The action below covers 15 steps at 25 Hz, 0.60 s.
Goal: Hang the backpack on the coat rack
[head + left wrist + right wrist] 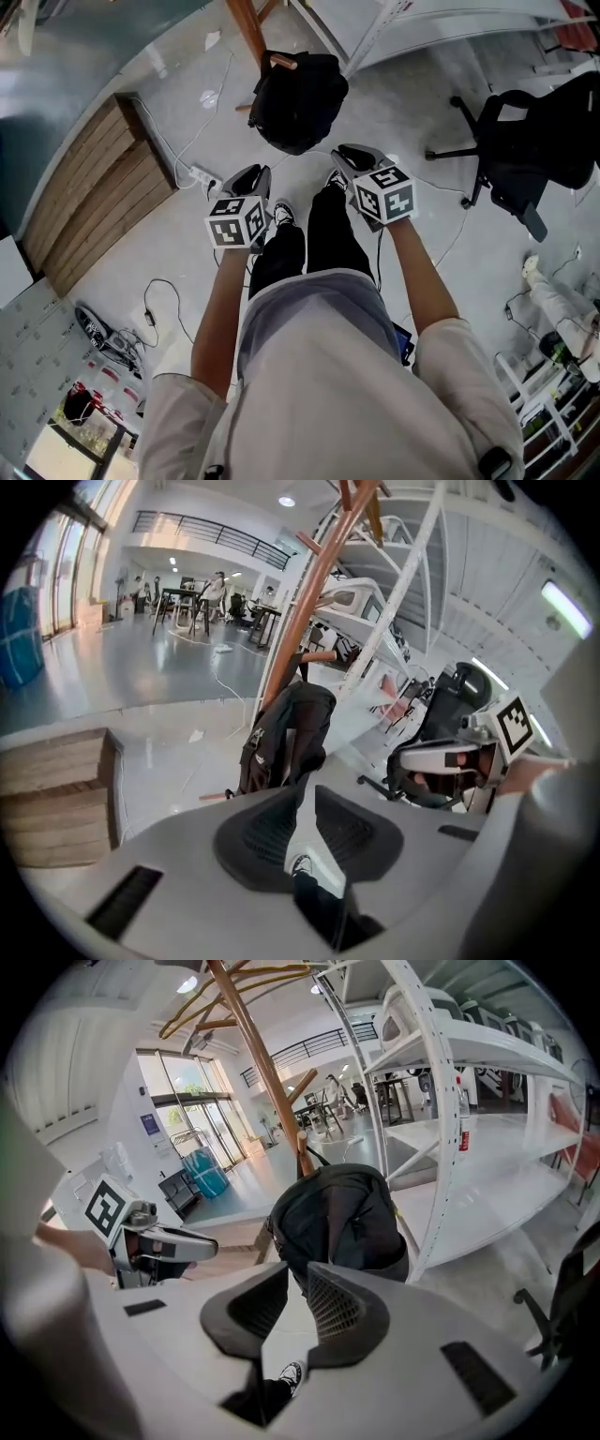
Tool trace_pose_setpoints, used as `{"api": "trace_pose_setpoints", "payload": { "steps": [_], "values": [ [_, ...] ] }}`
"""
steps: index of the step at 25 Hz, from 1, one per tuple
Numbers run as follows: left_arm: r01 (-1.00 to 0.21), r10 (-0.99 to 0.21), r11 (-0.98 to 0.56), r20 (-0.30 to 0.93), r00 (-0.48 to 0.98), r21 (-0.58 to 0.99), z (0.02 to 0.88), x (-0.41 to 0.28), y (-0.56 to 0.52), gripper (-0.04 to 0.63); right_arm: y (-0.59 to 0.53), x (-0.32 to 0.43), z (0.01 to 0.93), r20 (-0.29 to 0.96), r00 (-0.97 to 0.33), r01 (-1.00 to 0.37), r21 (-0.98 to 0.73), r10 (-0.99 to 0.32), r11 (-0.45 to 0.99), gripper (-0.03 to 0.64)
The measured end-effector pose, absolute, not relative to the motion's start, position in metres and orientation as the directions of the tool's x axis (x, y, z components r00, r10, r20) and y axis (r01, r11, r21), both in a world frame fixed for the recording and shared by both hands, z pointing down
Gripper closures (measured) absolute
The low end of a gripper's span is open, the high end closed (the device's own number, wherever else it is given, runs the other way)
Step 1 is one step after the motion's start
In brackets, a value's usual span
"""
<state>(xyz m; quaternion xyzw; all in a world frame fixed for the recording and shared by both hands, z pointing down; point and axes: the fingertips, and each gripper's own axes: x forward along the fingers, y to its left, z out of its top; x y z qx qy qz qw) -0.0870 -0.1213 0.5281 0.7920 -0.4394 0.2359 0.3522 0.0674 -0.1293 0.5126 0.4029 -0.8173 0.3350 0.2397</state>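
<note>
The black backpack hangs by its top loop from a wooden peg of the coat rack, clear of the floor. In the left gripper view the backpack hangs against the slanted wooden pole. In the right gripper view the backpack fills the middle, below the pole. My left gripper and right gripper are held side by side short of the bag, not touching it. Both the left gripper and the right gripper show a narrow gap between their pads, with nothing in it.
A black office chair stands to the right. A low wooden platform lies to the left, with a power strip and cables beside it. White shelving rises behind the rack. The person's legs and shoes are below the grippers.
</note>
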Motion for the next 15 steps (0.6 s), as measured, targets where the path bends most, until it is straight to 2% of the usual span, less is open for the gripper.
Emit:
{"api": "trace_pose_setpoints", "payload": {
  "steps": [8,15],
  "values": [
    [-0.832,-0.556,-0.399,0.619,0.554,0.386,0.484,-0.086,-0.1,0.542,-0.096,0.063,0.479,0.657,-0.543,-0.833,-0.346,-0.523,0.432,0.552],
    [-0.814,-0.56,-0.454,0.595,0.576,0.361,0.463,-0.096,-0.079,0.555,-0.078,0.06,0.446,0.618,-0.51,-0.858,-0.317,-0.598,0.404,0.561]
  ]
}}
